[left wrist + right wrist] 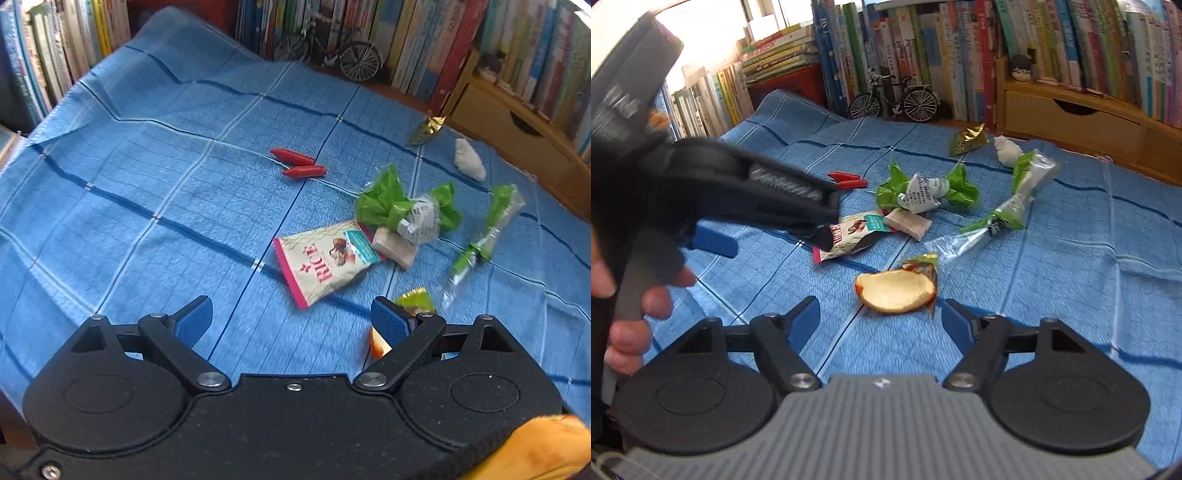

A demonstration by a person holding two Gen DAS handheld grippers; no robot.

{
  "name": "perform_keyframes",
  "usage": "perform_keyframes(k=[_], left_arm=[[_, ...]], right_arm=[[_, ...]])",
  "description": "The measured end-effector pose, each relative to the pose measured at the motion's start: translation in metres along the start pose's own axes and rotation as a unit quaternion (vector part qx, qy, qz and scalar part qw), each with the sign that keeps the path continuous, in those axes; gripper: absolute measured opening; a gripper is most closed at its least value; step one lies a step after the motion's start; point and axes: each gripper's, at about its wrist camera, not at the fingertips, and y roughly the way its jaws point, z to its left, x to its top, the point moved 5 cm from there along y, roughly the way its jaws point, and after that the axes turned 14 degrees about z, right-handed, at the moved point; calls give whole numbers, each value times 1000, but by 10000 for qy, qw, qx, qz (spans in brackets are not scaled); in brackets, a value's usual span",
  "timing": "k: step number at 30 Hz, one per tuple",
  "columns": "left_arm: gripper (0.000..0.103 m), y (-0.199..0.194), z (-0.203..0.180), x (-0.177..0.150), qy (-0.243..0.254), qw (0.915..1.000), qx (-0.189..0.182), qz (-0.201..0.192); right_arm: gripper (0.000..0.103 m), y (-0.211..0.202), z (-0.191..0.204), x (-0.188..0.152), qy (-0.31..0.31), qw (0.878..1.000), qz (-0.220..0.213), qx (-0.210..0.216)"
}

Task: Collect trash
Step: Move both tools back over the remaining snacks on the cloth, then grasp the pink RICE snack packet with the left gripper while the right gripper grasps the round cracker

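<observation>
Trash lies scattered on a blue checked cloth (147, 184). A "RICE" snack packet (325, 262) sits just ahead of my open left gripper (291, 317), a little to the right of its centre. Behind the packet are a crumpled green-and-white wrapper (402, 210), a pale block (395, 247) and a clear-and-green wrapper (484, 236). In the right wrist view my open right gripper (881, 319) faces a bread slice (895, 291) lying on a small wrapper (923, 264). The left gripper (713, 242), held by a hand, hovers at the left beside the RICE packet (849, 236).
Two red chilli-shaped pieces (299, 164), a gold-green foil wrapper (424, 129) and a white crumpled tissue (469, 158) lie farther back. Books line the back wall, with a model bicycle (897, 99) and a wooden drawer unit (1089, 125) at the cloth's far edge.
</observation>
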Motion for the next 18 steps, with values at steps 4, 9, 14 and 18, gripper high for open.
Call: perform_keyframes(k=[4, 9, 14, 18], left_arm=[[92, 17, -6, 18, -26, 9999, 28, 149], [92, 37, -11, 35, -28, 9992, 137, 383], [92, 54, -15, 45, -29, 9977, 182, 651], [93, 61, -19, 50, -92, 9972, 74, 738]], right_arm=[[85, 16, 7, 8, -310, 9995, -3, 58], [90, 38, 8, 16, -434, 9990, 142, 36], [96, 52, 1, 21, -382, 9989, 205, -179], [96, 59, -5, 22, -338, 9988, 291, -176]])
